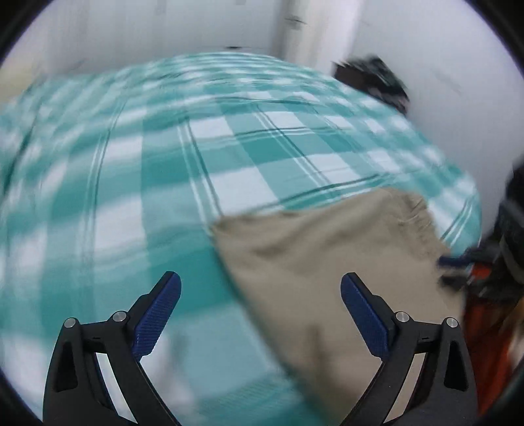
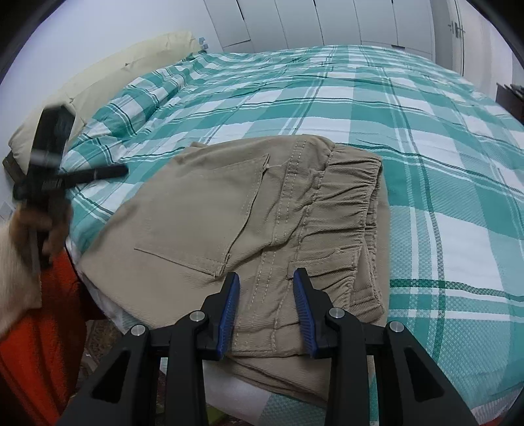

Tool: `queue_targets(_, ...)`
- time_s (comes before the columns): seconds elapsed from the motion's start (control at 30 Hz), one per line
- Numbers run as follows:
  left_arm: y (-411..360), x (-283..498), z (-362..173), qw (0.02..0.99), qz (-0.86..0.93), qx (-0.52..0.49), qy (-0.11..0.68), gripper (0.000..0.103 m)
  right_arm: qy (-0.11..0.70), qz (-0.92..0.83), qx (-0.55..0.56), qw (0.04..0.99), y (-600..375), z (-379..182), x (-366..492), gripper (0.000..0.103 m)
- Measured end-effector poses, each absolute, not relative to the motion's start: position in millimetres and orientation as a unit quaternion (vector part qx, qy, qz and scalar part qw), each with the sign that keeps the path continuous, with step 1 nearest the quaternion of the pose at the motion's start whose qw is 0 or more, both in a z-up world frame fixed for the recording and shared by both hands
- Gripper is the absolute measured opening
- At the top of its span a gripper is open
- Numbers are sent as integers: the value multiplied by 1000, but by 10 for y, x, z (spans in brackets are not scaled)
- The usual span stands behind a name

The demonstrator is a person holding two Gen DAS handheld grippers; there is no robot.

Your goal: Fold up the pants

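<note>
Beige pants (image 2: 235, 209) lie folded in a compact stack near the bed's front edge, waistband and back pocket on top. My right gripper (image 2: 267, 288) hovers at the near edge of the stack, jaws partly open with the waistband seam between them, not clamped. My left gripper (image 1: 260, 288) is wide open and empty above the bed, left of the pants (image 1: 327, 249); its view is motion-blurred. The left gripper also shows in the right wrist view (image 2: 82, 175), held in a hand at the left.
A teal and white checked bedspread (image 2: 409, 137) covers the bed. A cream pillow (image 2: 108, 75) lies at the far left. White wardrobe doors (image 2: 327, 19) stand behind. An orange garment (image 2: 36, 344) on the person is at lower left.
</note>
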State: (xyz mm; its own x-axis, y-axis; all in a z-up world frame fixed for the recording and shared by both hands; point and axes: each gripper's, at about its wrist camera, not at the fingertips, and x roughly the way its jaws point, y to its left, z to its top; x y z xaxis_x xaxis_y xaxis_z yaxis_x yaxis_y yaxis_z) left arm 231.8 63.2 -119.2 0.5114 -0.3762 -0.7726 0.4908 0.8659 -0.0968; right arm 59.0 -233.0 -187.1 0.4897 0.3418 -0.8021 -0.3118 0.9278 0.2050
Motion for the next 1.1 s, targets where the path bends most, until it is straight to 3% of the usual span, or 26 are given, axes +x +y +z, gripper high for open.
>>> queue_targets(0.13,853,2838,-1433,879,-207,112,416,102,471,172,2,865,-2271,-1868,583,36)
queue_targets(0.23,1106,3092,-2239,847,-148,60,508,102,477,158,-15,864,-2211,-1862,587,36)
queue_targets(0.3,1217,3013,-2197,867,-167,24,470,102,483,149,-31,862,-2161,-1854,597,36)
queue_targets(1.1,1122,3098,-2212,859,-157,46,485,103,548,43,-115,827,-1768,-1871,761,37)
